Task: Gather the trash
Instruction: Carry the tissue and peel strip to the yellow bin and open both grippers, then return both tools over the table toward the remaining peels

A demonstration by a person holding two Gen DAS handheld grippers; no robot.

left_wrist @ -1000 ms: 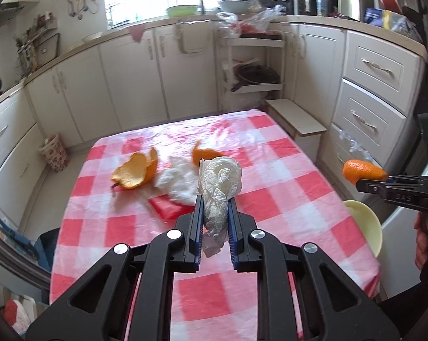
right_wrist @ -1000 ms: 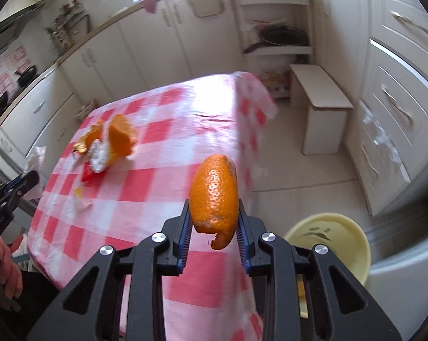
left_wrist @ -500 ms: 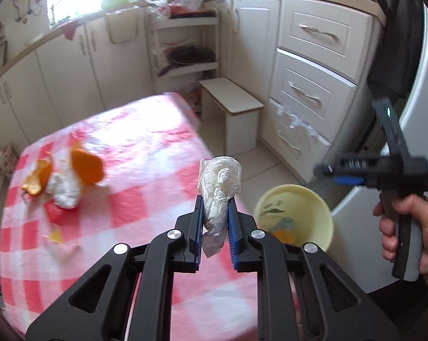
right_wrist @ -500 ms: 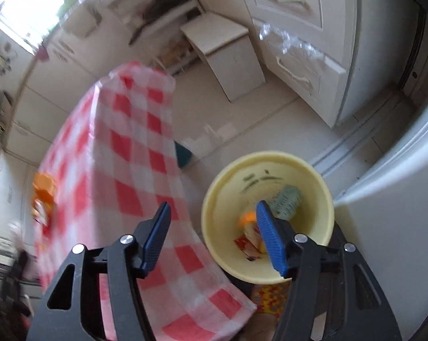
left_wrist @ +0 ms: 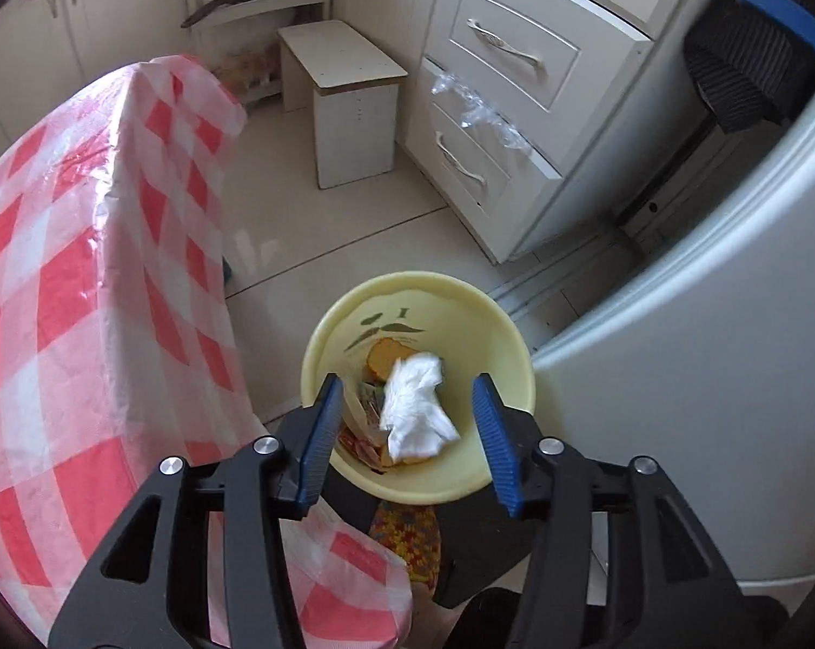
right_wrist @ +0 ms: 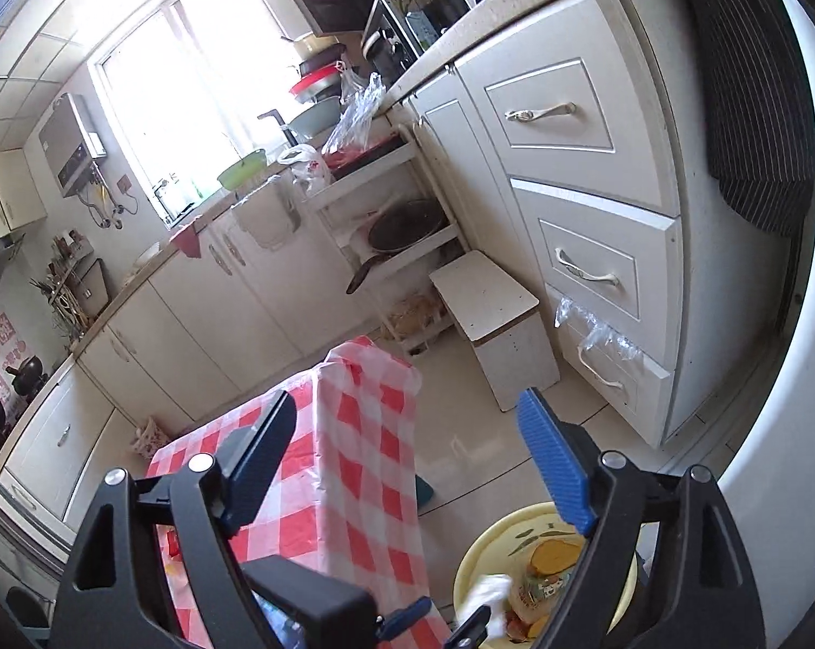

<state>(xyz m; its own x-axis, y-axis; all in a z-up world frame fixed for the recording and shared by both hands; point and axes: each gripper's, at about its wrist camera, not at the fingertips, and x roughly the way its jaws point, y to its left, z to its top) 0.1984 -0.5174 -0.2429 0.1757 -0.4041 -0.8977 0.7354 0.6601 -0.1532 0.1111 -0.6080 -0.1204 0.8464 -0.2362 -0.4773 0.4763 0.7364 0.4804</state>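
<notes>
Left gripper (left_wrist: 407, 432): jaws spread wide, nothing between the pads; it hangs directly over the yellow bin (left_wrist: 507, 324), pointing down into it. Straight ahead of the pads, inside the bin, lies the white crumpled tissue (left_wrist: 415, 411), on top of an orange peel (left_wrist: 388, 357) and some mixed wrappers (too jumbled to name); the tissue is free of both fingers.

Right gripper (right_wrist: 407, 465): jaws likewise released, empty; it is pitched upward toward the cabinets and window, with the bin low and to its right, partly behind its right finger.

Outward from the left claw: the table with its red-checked cloth (left_wrist: 72, 297) stands close to the left of the bin, cloth edge draping almost to the rim; a small white stool (left_wrist: 348, 103) and the drawer unit (left_wrist: 510, 108) lie beyond, across bare floor.

Relation that matters for the next move (judgement): any trash left to collect would be on the tabletop, which lies left of and behind the left claw, and ahead-left of and below the right one; no table trash is clearly visible now, except a small red scrap (right_wrist: 173, 543) past the right claw's left finger. The right gripper already faces the table; I judge it better placed to reach back. Long axis of the next item: cannot tell.
</notes>
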